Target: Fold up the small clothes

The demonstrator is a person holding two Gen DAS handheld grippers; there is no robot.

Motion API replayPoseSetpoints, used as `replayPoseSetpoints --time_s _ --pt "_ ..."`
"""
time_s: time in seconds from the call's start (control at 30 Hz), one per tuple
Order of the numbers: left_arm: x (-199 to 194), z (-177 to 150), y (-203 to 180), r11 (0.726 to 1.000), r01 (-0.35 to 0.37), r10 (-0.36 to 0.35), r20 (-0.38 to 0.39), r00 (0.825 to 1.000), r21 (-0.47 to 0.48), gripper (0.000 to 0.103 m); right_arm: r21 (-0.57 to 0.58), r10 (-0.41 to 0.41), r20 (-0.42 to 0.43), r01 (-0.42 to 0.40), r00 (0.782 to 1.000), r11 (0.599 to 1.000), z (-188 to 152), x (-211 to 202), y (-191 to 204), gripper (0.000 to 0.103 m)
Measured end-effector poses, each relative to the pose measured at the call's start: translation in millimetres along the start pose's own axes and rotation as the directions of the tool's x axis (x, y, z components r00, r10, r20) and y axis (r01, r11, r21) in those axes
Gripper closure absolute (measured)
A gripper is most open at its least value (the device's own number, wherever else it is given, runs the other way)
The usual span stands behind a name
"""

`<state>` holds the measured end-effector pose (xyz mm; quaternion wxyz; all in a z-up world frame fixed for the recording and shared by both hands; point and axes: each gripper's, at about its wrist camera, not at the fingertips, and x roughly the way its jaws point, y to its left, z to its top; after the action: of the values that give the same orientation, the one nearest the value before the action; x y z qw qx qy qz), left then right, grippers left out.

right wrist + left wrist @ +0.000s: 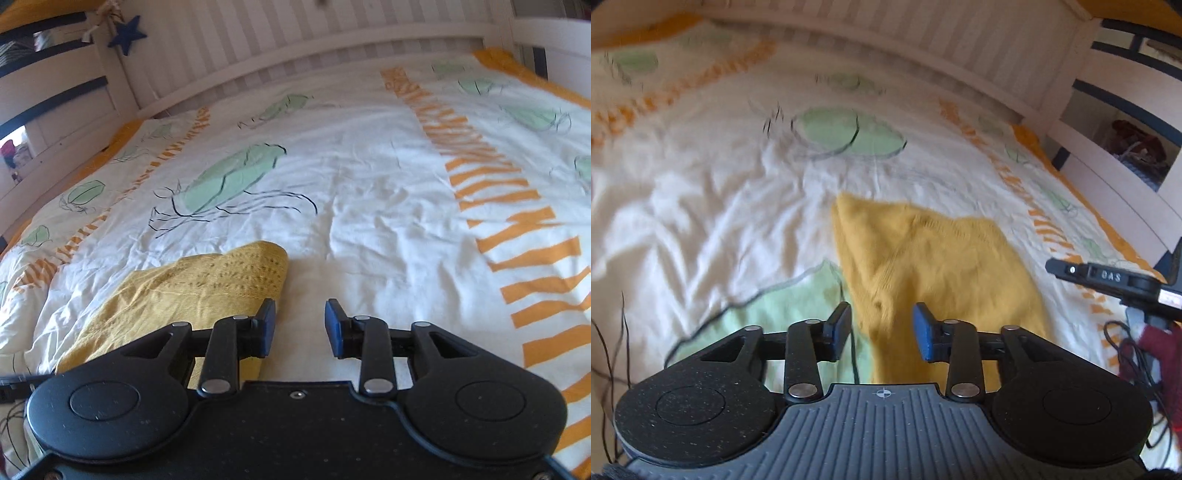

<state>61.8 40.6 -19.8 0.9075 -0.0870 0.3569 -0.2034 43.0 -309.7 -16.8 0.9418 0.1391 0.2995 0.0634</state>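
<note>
A mustard-yellow knitted garment lies folded on the bed cover. My left gripper is open and hovers over the garment's near left edge, with nothing between the pads. In the right wrist view the same garment lies to the left. My right gripper is open and empty, its left finger at the garment's right edge, its right finger over bare cover. The right gripper's body also shows at the right edge of the left wrist view.
The cover is white with green shapes and orange stripes. A white slatted bed rail runs along the far side. A bunk ladder with dark rungs stands at the right. Dark red cloth and black cables lie at the right edge.
</note>
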Motion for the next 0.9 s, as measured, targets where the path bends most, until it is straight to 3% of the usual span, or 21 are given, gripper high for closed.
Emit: replayPoseSetpoints --time_s 0.07,0.17,0.27,0.33,0.4,0.5,0.67,0.77,0.9 --pt "3 5 -10 0.998 -0.026 0.025 0.033 0.999 0.049 0.052 -0.036 0.006 0.028 -0.005 1.0 0.999 -3 -4 10 0.049" --pt "22 11 -20 0.993 -0.079 0.074 0.051 0.996 0.085 0.051 -0.1 0.007 0.04 -0.003 0.999 0.995 -5 -1 25 0.041" --pt "47 11 -18 0.977 -0.18 0.179 0.02 0.984 0.114 0.045 -0.133 0.015 0.045 -0.009 0.999 0.991 -3 9 36 0.026" --pt "61 9 -10 0.966 -0.231 0.233 -0.005 0.972 0.118 0.035 -0.147 0.014 0.033 -0.009 0.999 0.989 1 21 41 0.024" --pt "70 10 -2 0.965 -0.246 0.249 -0.024 0.968 0.088 0.019 -0.164 0.0 0.018 0.003 1.0 0.987 3 34 45 0.017" --pt "74 12 7 0.964 -0.262 0.264 -0.05 0.963 0.046 0.003 -0.179 -0.026 -0.006 0.025 1.0 0.984 6 53 46 0.014" --pt "76 11 11 0.965 -0.26 0.263 -0.069 0.962 0.04 0.0 -0.144 -0.09 -0.084 0.077 0.992 0.987 2 84 33 0.0" --pt "77 13 9 0.964 -0.263 0.265 -0.075 0.961 0.039 0.0 -0.027 -0.047 -0.115 0.044 0.992 0.999 -1 90 16 0.001" --pt "77 17 7 0.961 -0.27 0.274 -0.084 0.958 0.053 0.0 -0.02 -0.05 -0.107 0.048 0.993 0.999 -1 81 14 0.001"
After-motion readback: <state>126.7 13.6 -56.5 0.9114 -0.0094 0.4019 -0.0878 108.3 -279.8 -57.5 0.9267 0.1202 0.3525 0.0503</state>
